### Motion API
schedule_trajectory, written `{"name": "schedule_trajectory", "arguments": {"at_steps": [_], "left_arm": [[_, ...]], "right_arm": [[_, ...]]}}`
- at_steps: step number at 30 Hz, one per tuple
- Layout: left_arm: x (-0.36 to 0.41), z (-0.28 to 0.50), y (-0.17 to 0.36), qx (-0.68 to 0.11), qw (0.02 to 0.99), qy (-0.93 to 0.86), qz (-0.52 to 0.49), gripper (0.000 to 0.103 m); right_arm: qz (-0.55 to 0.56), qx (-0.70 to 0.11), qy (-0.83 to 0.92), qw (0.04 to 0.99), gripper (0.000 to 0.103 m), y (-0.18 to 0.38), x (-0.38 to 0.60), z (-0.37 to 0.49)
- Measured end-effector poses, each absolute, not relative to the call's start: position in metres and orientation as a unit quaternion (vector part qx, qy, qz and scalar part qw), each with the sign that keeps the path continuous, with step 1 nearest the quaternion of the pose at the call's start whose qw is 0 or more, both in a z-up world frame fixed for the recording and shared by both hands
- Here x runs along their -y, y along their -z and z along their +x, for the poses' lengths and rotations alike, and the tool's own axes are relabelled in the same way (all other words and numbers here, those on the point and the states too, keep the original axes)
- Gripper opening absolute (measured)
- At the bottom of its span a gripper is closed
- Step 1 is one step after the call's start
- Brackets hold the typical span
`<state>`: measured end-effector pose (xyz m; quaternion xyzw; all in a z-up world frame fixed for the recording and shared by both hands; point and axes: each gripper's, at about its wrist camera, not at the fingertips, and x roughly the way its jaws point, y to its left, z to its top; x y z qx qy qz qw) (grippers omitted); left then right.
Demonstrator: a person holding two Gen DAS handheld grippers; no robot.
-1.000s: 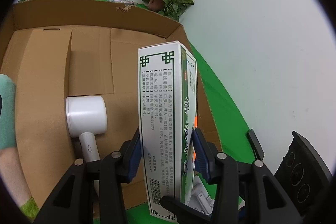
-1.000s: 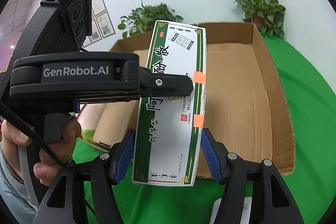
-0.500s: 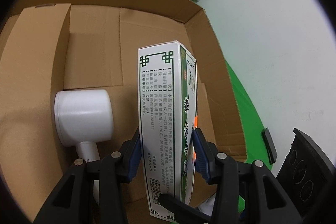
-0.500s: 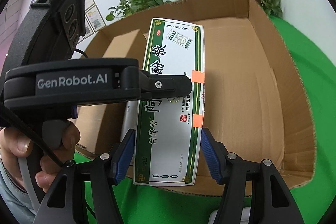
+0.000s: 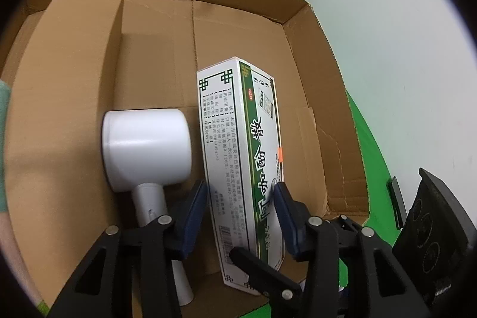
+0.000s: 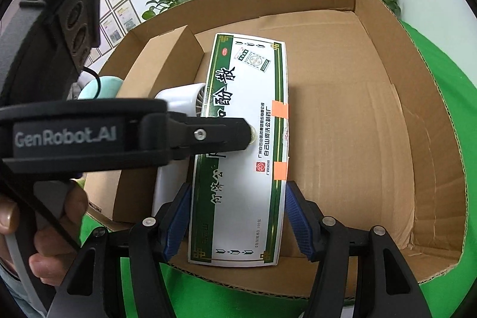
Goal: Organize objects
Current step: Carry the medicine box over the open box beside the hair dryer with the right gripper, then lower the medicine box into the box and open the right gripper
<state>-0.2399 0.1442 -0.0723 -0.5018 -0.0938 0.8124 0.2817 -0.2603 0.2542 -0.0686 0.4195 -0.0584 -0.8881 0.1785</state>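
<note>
Partly hidden behind medicine box (image 6: 241, 151): hair dryer (image 6: 176, 100)

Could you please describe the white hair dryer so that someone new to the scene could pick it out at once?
Look inside the open cardboard box on the green cloth. The hair dryer lies on the box floor, between a cardboard flap and the green-and-white medicine carton held by both grippers. It is the only plain white, rounded thing there, with a drum-shaped head and a slim handle.
</note>
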Motion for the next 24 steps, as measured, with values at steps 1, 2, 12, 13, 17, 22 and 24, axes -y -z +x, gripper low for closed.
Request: {"name": "schedule_trajectory", "arguments": {"at_steps": [1, 2, 12, 13, 17, 22, 24], "left_arm": [[-0.14, -0.239, 0.07, 0.094, 0.278, -0.815, -0.5, 0.044], [-0.139, -0.237, 0.07, 0.093, 0.272, -0.818, -0.498, 0.044], [-0.098, -0.22, 0.062, 0.098, 0.243, -0.835, -0.484, 0.044], [-0.094, -0.22, 0.062, 0.104, 0.245, -0.835, -0.482, 0.044], [-0.088, -0.212, 0.059, 0.109, 0.25, -0.836, -0.477, 0.044], [-0.085, -0.204, 0.056, 0.102, 0.248, -0.843, -0.467, 0.044], [-0.083, -0.204, 0.055, 0.104, 0.249, -0.843, -0.465, 0.044]], "right_arm": [[0.419, 0.056, 0.888, 0.178, 0.059, 0.069, -0.254, -0.26], [0.421, 0.054, 0.888, 0.177, 0.059, 0.07, -0.253, -0.261], [0.454, 0.044, 0.874, 0.17, 0.065, 0.084, -0.232, -0.272], [0.452, 0.039, 0.875, 0.169, 0.066, 0.085, -0.231, -0.269], [0.449, 0.049, 0.875, 0.175, 0.066, 0.081, -0.232, -0.268], [0.45, 0.039, 0.876, 0.17, 0.065, 0.08, -0.234, -0.262], [0.447, 0.03, 0.878, 0.167, 0.065, 0.08, -0.229, -0.262]]}}
